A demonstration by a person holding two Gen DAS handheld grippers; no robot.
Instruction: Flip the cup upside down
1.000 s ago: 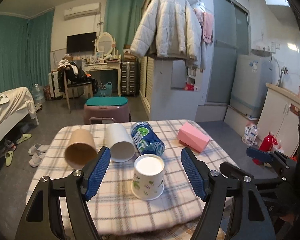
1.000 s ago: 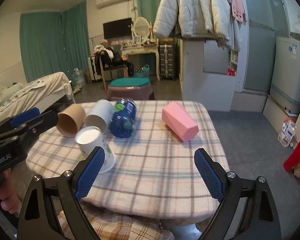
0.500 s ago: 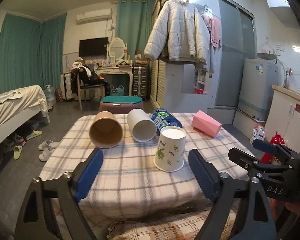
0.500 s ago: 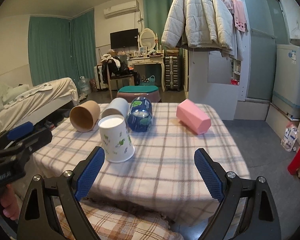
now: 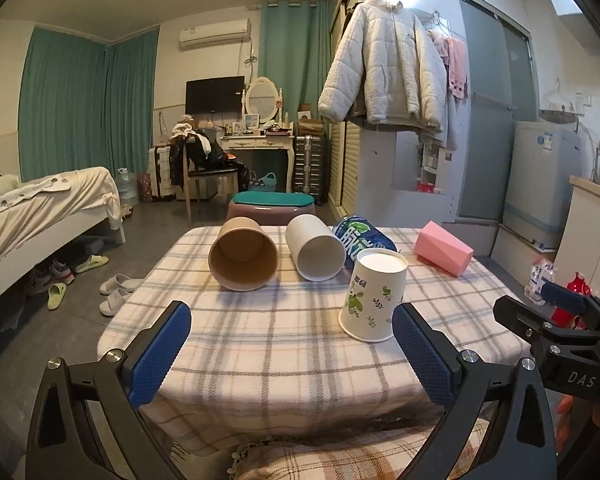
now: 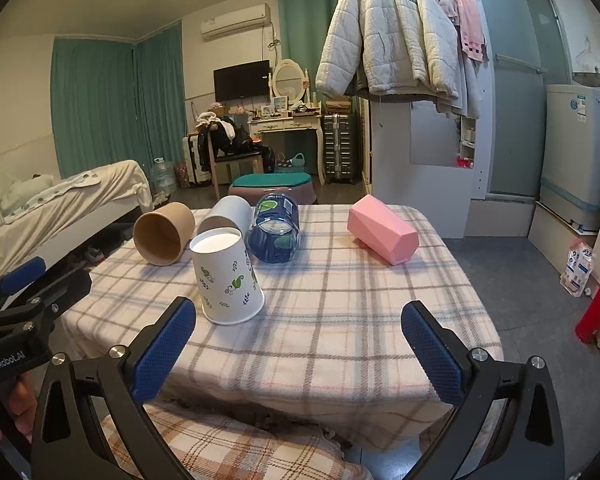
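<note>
The leaf-printed paper cup (image 5: 374, 295) (image 6: 227, 276) stands upside down on the plaid tabletop (image 5: 284, 344) (image 6: 340, 320), wide rim down. Behind it lie a brown cup (image 5: 243, 254), a white cup (image 5: 315, 247), a blue can (image 5: 362, 237) and a pink box (image 5: 444, 253). Both the left tongs (image 5: 294, 358) and right tongs (image 6: 300, 354) hang spread wide at the near edge, holding nothing.

**Colours on the checked worktop**

The worktop (image 5: 284, 344) wears cream cloth with grey and peach checks. The paper cup (image 5: 374, 294) is white, sprinkled with green and dark blue leaves. Behind it lie a tan cup (image 5: 244, 258), a plain white cup (image 5: 314, 246), a blue-and-green can (image 5: 362, 236) and a pink box (image 5: 444, 252). Both tools show blue pads (image 6: 164, 346).
</note>
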